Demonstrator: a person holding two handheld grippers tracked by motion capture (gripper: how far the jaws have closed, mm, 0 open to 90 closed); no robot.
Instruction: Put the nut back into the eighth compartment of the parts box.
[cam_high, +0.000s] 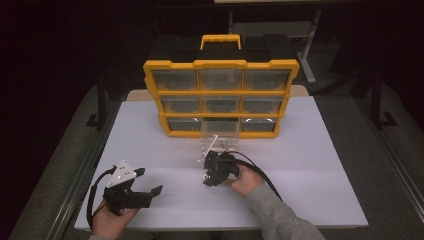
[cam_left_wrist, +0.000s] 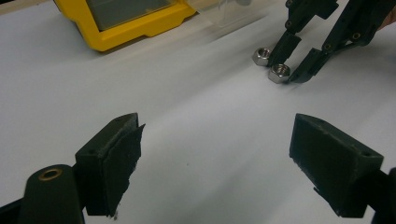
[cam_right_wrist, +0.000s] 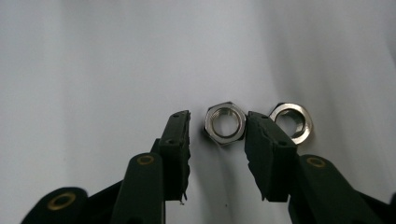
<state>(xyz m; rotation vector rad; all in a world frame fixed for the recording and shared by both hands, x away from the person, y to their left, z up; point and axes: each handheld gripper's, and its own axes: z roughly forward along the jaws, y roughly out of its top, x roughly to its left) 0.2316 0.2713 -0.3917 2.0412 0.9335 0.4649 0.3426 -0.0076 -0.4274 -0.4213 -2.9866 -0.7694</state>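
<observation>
Two steel hex nuts lie side by side on the white table. My right gripper (cam_right_wrist: 218, 119) points down at them with its jaws on either side of one nut (cam_right_wrist: 225, 123). The right pad sits at that nut's edge and a gap shows between the left pad and the nut. The second nut (cam_right_wrist: 292, 122) lies just outside the right jaw. From the left gripper view I see the right gripper (cam_left_wrist: 289, 67) over both nuts (cam_left_wrist: 279, 73). My left gripper (cam_left_wrist: 217, 140) stands wide open with nothing between its jaws, low over the table's near left (cam_high: 150, 181).
A yellow organizer (cam_high: 220, 64) with clear drawers stands upright at the back of the table (cam_high: 310, 165). Its bottom middle drawer (cam_high: 217, 142) is pulled out toward the right gripper (cam_high: 206, 179). Cables trail from both grippers toward the near edge.
</observation>
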